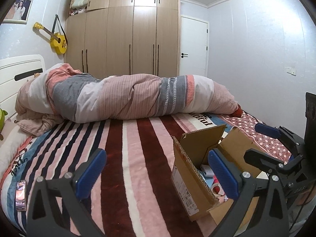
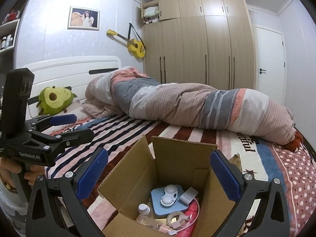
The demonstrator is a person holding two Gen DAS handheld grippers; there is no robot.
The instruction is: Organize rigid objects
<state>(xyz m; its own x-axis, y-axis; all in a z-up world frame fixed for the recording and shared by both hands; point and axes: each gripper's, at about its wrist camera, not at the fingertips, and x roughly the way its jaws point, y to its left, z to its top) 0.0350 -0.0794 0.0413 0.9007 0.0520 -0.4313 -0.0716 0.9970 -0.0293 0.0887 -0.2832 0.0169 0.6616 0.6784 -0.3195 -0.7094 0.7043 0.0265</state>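
Note:
An open cardboard box [image 2: 177,158] stands on the striped bed and also shows in the left wrist view [image 1: 189,158]. Inside lie a white contact-lens case on a blue box [image 2: 168,197], a small white block [image 2: 188,195], a clear bottle [image 2: 145,215], a tape roll [image 2: 175,218] and a pink item [image 2: 191,219]. My right gripper [image 2: 160,177] is open and empty, its fingers straddling the box from above. My left gripper [image 1: 156,173] is open and empty, just left of the box; it also shows in the right wrist view [image 2: 73,126].
A rolled duvet [image 1: 126,96] lies across the far side of the bed. A phone [image 1: 21,195] lies at the bed's left edge. An avocado plush [image 2: 54,98] sits by the headboard. A wardrobe [image 1: 126,39] and door stand behind.

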